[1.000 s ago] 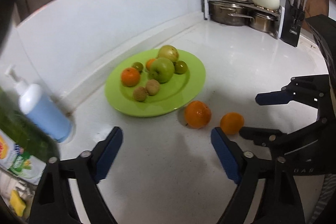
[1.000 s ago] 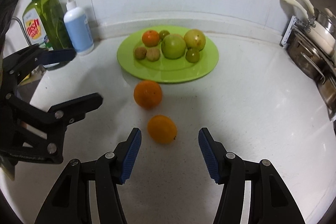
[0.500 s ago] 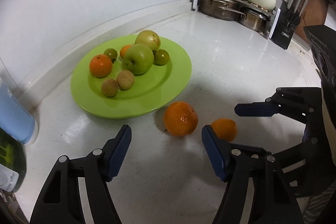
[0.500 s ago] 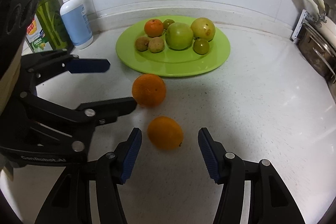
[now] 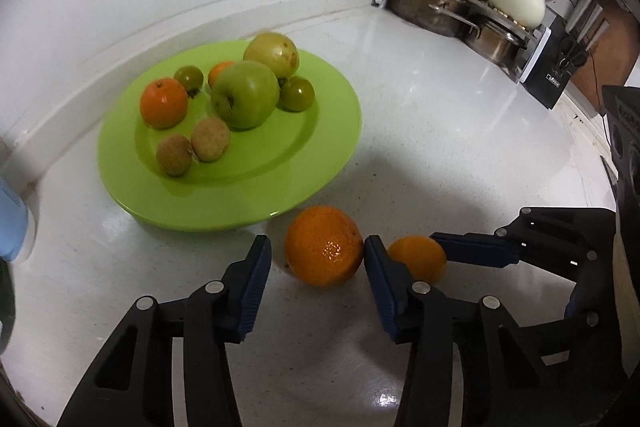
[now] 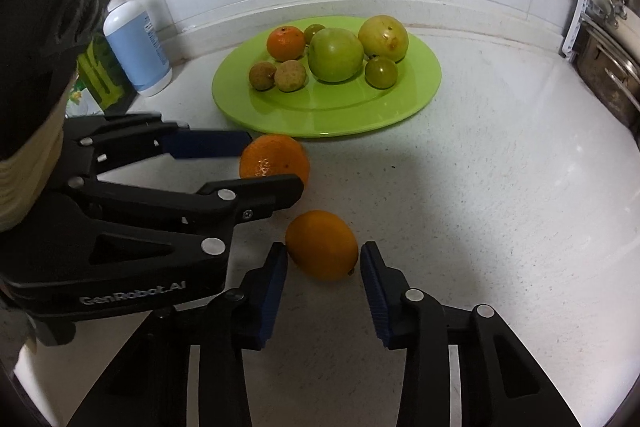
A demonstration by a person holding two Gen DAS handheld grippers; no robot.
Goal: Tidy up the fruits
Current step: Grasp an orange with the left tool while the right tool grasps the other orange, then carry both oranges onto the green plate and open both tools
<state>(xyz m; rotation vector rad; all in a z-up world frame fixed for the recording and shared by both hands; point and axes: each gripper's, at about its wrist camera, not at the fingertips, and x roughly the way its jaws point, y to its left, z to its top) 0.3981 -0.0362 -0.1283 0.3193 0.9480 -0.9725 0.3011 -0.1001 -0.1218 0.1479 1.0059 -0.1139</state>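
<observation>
I have both grippers down on the worktop (image 6: pixel 500 187), each straddling one of the two loose fruits just off the green plate's (image 5: pixel 320 163) near rim. The left gripper (image 5: pixel 316 259) has just been closing around the larger orange (image 5: pixel 324 245); one pad looks to touch its side, the other stands a little clear, so nothing is gripped yet. The right gripper (image 6: pixel 323 267) has also been closing, on the smaller orange (image 6: pixel 322 245), with a sliver of gap on at least one side. My worry is that round fruit squirts out if one pad lands first, and could roll off across the worktop or into the plate. The two grippers sit very close, finger almost against finger, so a clash between them is likely. The plate already carries a green apple (image 6: pixel 335 55), a tangerine (image 6: pixel 286 43) and smaller fruits, leaving bare space at its front. A blue bottle (image 6: pixel 138 53) stands by the back wall, well clear.
</observation>
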